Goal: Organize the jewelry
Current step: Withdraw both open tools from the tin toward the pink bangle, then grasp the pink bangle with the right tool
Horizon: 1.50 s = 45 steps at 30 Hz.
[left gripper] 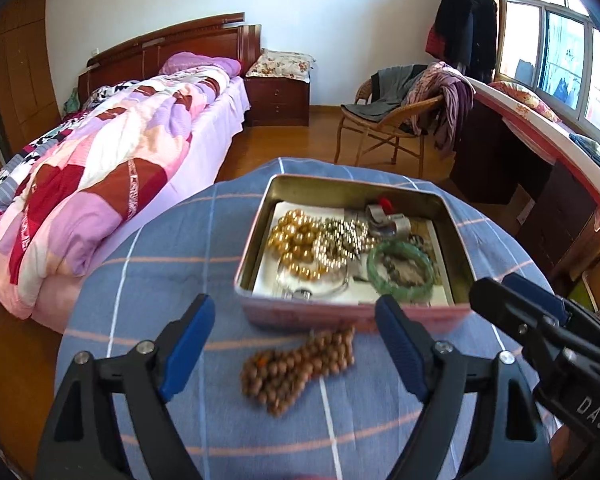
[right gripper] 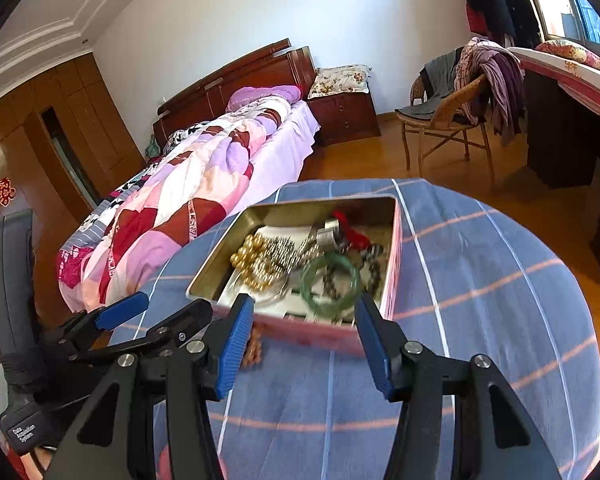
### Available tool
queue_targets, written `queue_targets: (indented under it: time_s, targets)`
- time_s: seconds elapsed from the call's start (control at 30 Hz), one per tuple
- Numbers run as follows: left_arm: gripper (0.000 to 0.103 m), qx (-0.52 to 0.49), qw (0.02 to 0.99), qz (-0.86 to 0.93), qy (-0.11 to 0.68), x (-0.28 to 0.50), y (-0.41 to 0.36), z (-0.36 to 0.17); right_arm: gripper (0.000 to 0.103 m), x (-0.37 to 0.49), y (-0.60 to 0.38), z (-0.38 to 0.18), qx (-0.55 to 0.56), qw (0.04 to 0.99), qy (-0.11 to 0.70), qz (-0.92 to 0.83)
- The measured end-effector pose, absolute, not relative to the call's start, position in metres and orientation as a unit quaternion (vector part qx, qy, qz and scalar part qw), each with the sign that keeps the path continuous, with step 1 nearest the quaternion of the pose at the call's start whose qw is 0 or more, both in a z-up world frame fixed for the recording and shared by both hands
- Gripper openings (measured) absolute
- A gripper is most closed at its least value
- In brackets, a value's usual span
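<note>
Between the blue ribbed pads of the left gripper (left gripper: 296, 346), its jaws spread wide and holding nothing, a blurred heap of round brown wooden beads (left gripper: 298, 368) lies on the checked blue cloth of the desk (left gripper: 172, 248), just in front of a rectangular metal tin (left gripper: 354, 314). Inside the tin sit glossy gold pearls (left gripper: 296, 242), silvery beads (left gripper: 342, 238) and a smooth green bangle (left gripper: 402, 274).

From the right wrist, the right gripper (right gripper: 304, 344) also stands open and empty before the tin's (right gripper: 300, 326) pink wall; the bangle (right gripper: 331, 285) rests near that wall, and the wooden beads (right gripper: 254, 350) peek out beside its left pad.

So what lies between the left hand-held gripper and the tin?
A brown bead strand on the blue cloth, just short of the tin, between the open left hand-held gripper, in the left wrist view.
</note>
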<state>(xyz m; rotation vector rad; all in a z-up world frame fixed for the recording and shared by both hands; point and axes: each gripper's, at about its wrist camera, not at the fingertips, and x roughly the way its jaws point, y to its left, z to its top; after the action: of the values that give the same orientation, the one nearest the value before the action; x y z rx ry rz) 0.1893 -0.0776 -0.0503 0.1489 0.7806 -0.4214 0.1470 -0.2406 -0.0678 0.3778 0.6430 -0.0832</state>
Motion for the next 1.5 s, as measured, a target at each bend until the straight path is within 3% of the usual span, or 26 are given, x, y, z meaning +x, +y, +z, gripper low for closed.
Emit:
queue_targets:
  time_s: [0.9,1.5]
  targets:
    - [0.092,0.103,0.916,-0.157,0.355,0.091,-0.027,-0.071,0.054,0.054,-0.189,-0.083,0.158,0.927,0.339,-0.020]
    - [0.092,0.079,0.917,-0.140,0.366,0.074,0.045,-0.095,0.054,0.057,-0.153,-0.109,0.116,0.918,0.378,0.027]
